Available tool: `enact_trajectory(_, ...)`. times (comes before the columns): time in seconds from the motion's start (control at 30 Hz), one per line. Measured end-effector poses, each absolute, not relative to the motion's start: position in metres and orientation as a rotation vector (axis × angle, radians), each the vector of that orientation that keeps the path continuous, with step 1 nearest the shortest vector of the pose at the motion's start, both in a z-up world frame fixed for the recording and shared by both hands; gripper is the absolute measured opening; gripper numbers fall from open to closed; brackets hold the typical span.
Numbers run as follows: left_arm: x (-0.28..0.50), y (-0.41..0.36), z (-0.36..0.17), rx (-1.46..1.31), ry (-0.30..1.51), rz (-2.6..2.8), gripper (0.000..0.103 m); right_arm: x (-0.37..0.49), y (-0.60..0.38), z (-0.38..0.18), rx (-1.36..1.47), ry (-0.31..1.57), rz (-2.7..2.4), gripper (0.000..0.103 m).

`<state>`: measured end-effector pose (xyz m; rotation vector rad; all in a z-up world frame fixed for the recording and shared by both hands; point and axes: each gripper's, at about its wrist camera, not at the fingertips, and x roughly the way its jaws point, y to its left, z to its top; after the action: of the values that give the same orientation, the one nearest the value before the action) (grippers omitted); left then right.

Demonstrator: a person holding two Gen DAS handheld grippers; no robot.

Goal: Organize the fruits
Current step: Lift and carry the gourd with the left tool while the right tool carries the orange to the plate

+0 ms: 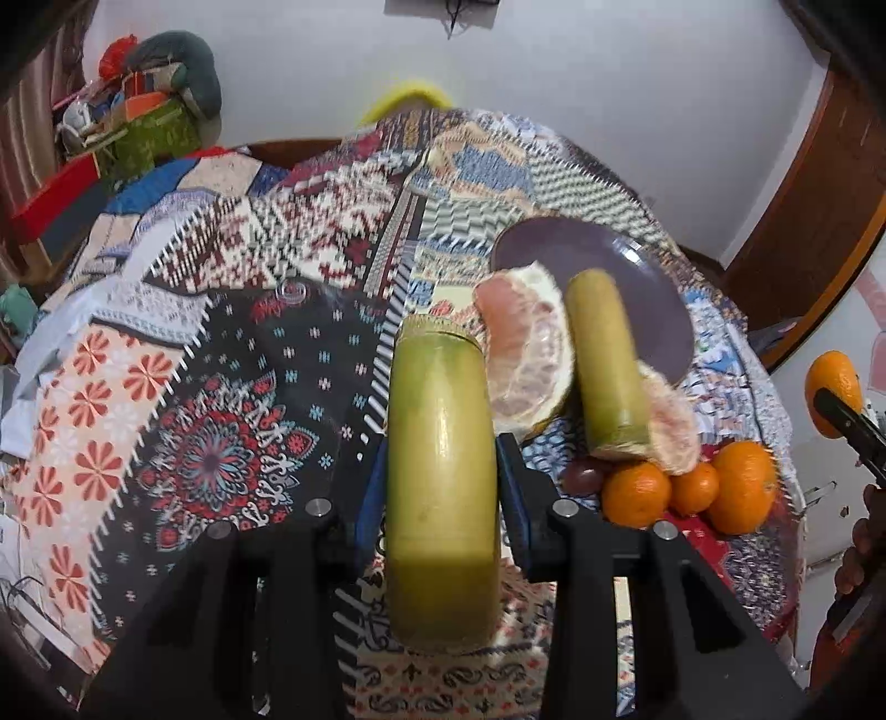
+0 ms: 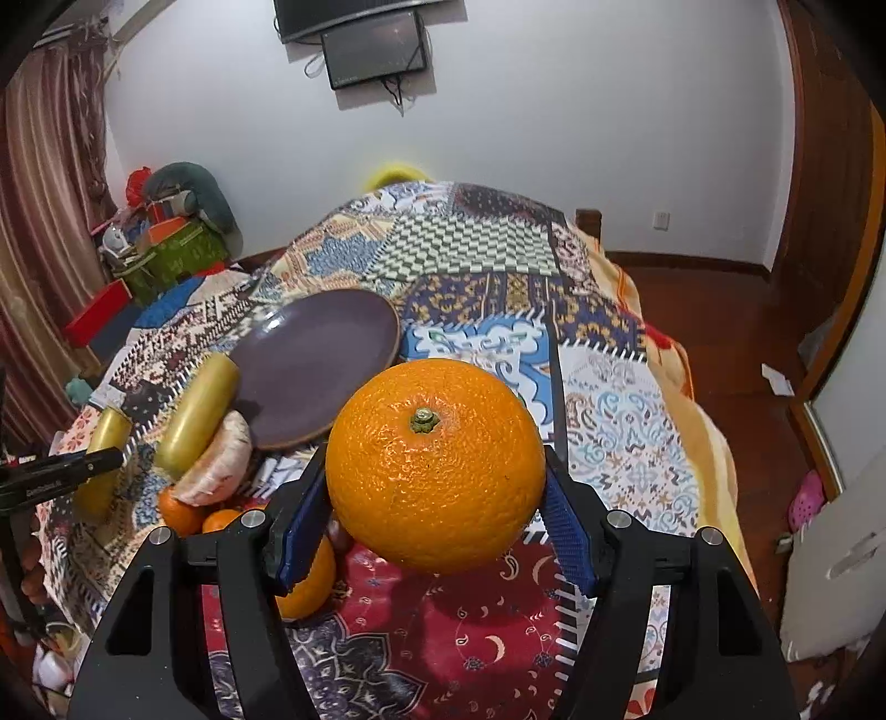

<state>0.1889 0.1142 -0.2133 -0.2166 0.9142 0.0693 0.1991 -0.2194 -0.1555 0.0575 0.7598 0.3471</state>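
My left gripper is shut on a thick yellow-green sugarcane piece, held above the patchwork cloth. My right gripper is shut on a big orange, held above the cloth; the same orange shows at the right edge of the left wrist view. A second sugarcane piece leans on peeled pomelo segments. Three small oranges lie in front of them, with a dark grape beside. An empty purple plate sits behind the fruit and also shows in the right wrist view.
A patchwork cloth covers the bed-like surface. Boxes and clutter stand at the far left against a curtain. A wooden door and floor lie to the right. A screen hangs on the back wall.
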Motion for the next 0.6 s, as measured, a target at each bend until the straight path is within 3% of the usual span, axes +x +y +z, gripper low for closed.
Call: enact_trajectory(0.6, 0.187, 0.070, -0.127, -0.159, 0.690, -0.035, 0.038, 0.192, -0.189, -0.114, 0.025, 0.638, 0.414, 0.066)
